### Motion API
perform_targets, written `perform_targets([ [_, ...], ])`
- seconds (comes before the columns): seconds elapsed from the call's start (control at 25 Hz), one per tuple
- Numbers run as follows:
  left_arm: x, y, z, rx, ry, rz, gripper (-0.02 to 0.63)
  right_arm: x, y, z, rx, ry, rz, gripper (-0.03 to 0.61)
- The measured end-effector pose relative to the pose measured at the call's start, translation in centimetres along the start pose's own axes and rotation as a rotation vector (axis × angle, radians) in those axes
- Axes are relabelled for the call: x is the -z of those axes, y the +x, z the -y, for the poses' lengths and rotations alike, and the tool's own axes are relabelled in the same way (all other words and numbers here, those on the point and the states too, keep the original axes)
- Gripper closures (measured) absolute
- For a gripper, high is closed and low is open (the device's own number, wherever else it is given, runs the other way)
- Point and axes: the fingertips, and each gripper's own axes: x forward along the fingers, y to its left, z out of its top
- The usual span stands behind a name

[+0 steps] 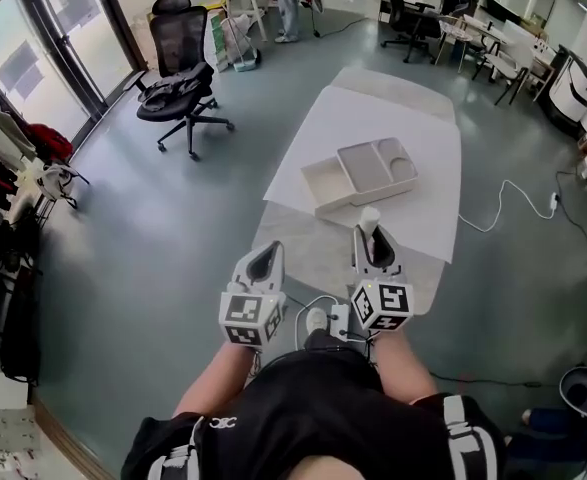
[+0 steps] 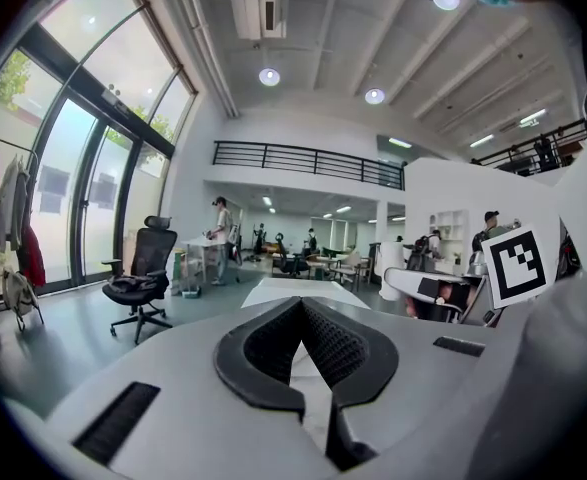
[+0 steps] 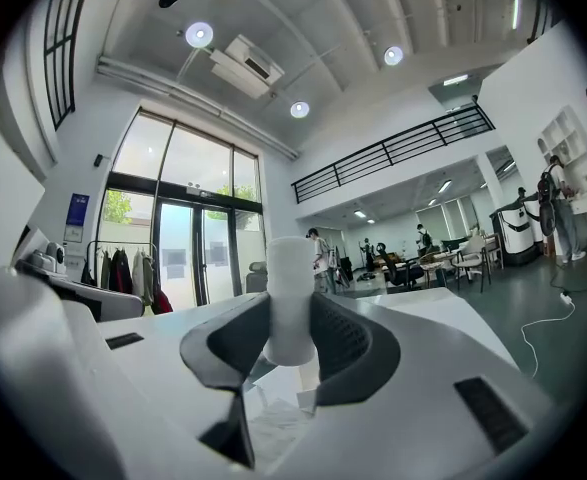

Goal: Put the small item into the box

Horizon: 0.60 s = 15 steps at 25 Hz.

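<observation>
An open white box (image 1: 325,183) lies on the white-covered table (image 1: 373,108), its compartmented half (image 1: 378,161) to the right. A small white cylinder (image 1: 370,218) stands upright between the jaws of my right gripper (image 1: 373,232), which is shut on it just short of the table's near end. The right gripper view shows the same cylinder (image 3: 291,298) pinched between the dark pads (image 3: 348,343). My left gripper (image 1: 268,256) is beside it on the left, also short of the table, tips together and holding nothing; in the left gripper view (image 2: 300,306) the jaws meet at their tips.
A black office chair (image 1: 181,78) stands on the grey floor to the left of the table. A white cable (image 1: 503,203) trails on the floor at the right. Clothes hang on a rack (image 1: 13,168) by the glass doors. Desks and people fill the back.
</observation>
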Motion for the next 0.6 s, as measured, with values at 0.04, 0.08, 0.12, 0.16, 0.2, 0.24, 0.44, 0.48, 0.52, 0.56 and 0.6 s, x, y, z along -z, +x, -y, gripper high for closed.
perform_targets([
  [0.04,-0.3,0.9,-0.3,-0.001,-0.001,-0.001,0.608,0.1,0.9,0.4,0.000,0.000,-0.008,0.454],
  [0.08,-0.6,1.8,-0.7,-0.004,-0.002,-0.001,0.609,0.3,1.8,0.8,0.000,-0.002,-0.016,0.453],
  [0.12,-0.9,2.7,-1.1,-0.008,-0.004,-0.002,0.608,0.4,2.7,1.2,-0.002,-0.005,-0.024,0.454],
  [0.16,-1.3,3.6,-1.4,-0.012,-0.005,-0.002,0.608,0.4,3.6,1.7,-0.005,-0.009,-0.029,0.454],
  [0.2,-1.5,4.5,-1.7,-0.015,-0.006,-0.003,0.609,0.5,4.6,2.1,-0.007,-0.012,-0.034,0.454],
  [0.24,-1.7,5.4,-2.0,-0.018,-0.008,-0.004,0.609,0.5,5.6,2.5,-0.010,-0.014,-0.038,0.454],
  [0.44,-1.9,9.6,-4.1,-0.028,-0.021,-0.009,0.609,1.4,10.5,3.8,-0.032,-0.033,-0.069,0.454],
  [0.48,-1.8,10.3,-4.4,-0.029,-0.028,-0.013,0.609,1.6,11.3,4.0,-0.034,-0.037,-0.077,0.454],
  [0.52,-1.7,10.8,-4.8,-0.031,-0.036,-0.016,0.608,1.8,12.1,4.1,-0.036,-0.039,-0.085,0.454],
  [0.56,-1.7,11.3,-5.2,-0.030,-0.043,-0.019,0.608,1.9,12.8,4.1,-0.037,-0.042,-0.092,0.454],
  [0.6,-1.7,11.8,-5.5,-0.028,-0.049,-0.023,0.608,2.0,13.4,4.1,-0.037,-0.044,-0.099,0.454],
])
